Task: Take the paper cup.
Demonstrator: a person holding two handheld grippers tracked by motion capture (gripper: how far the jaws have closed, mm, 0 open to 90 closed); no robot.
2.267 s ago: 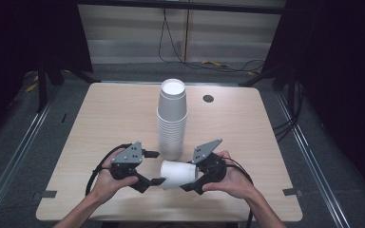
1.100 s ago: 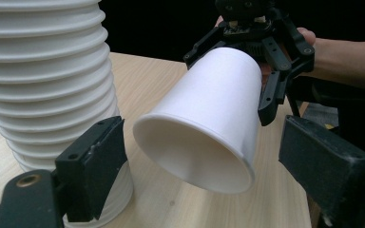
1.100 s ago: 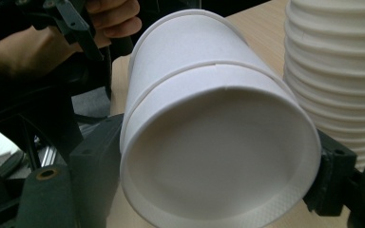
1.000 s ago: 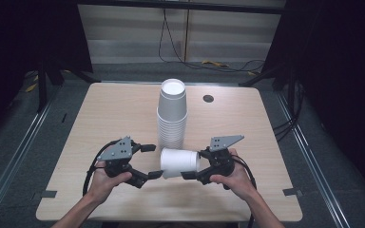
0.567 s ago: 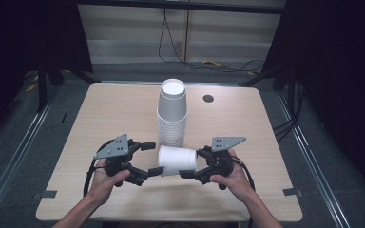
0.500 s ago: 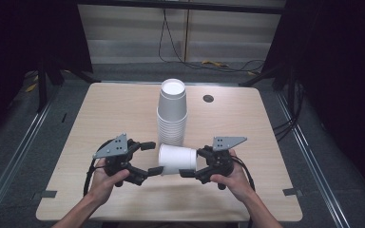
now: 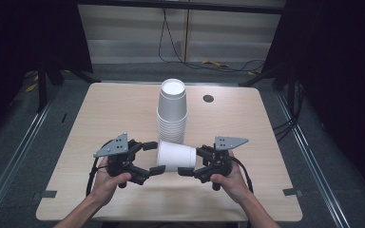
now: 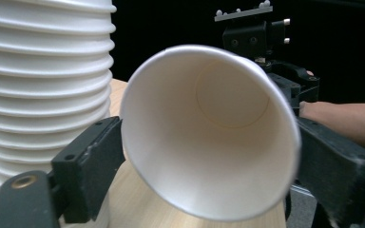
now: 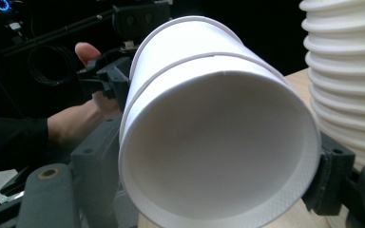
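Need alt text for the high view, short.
Two hand-held grippers, the left gripper and the right gripper, hold a white paper cup on its side between them, above a wooden table. A tall stack of cups stands just behind it.

One stack of cups (image 7: 171, 111), one loose cup (image 7: 176, 156), two claws

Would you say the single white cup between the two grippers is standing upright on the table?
No, the single cup lies on its side in front of the cup stack, its mouth facing the left gripper.

Cup (image 8: 209, 137) mouth between black jaws
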